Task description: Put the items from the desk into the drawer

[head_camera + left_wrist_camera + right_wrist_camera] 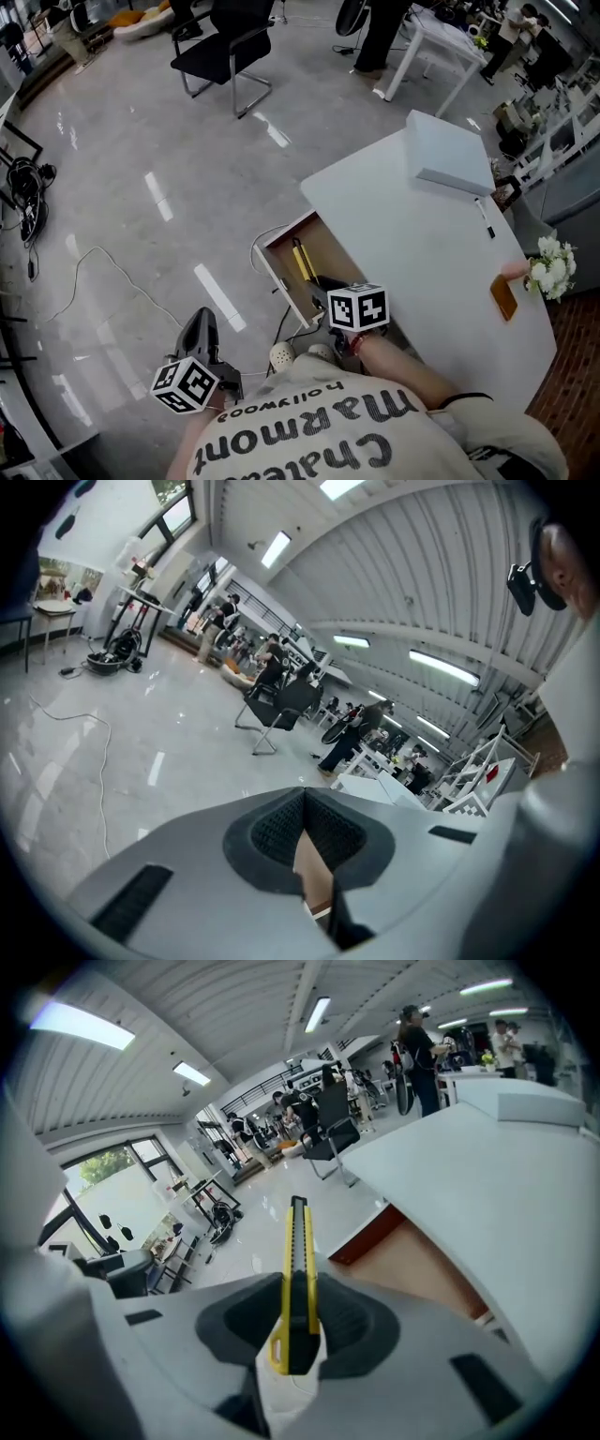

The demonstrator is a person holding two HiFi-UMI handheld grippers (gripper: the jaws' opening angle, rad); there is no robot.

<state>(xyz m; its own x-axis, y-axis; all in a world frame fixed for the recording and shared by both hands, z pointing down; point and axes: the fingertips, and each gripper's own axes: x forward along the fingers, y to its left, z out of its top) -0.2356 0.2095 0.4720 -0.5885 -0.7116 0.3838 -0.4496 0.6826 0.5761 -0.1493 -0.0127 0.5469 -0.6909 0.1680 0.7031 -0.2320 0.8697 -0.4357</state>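
- Glossy grey floor [141,178] all round, a white desk [412,244] to the right, and its drawer [328,246] is pulled out with the brown inside on show.
- The right gripper [319,283] is over the drawer's near end, jaws clamped on a yellow utility knife [297,1241]. The knife juts out ahead of the pads, running lengthways close to the drawer's floor-side wall.
- I cannot tell whether the knife touches the drawer bottom.
- The left gripper [202,330] hangs over the floor, well apart from the drawer on its open side. Its pads meet at the tips with nothing gripped.
- There is plenty of bare floor on that side of the drawer, with only a thin cable [103,267] trailing across it farther out.
- Beyond the drawer on the desktop, a white box [450,150] sits at the far corner and a pen [486,220] lies near the far edge.
- A brown item [503,298] lies at the desk edge farthest from the drawer, just beside white flowers [553,267].
- A black chair [230,52] stands well beyond the drawer.
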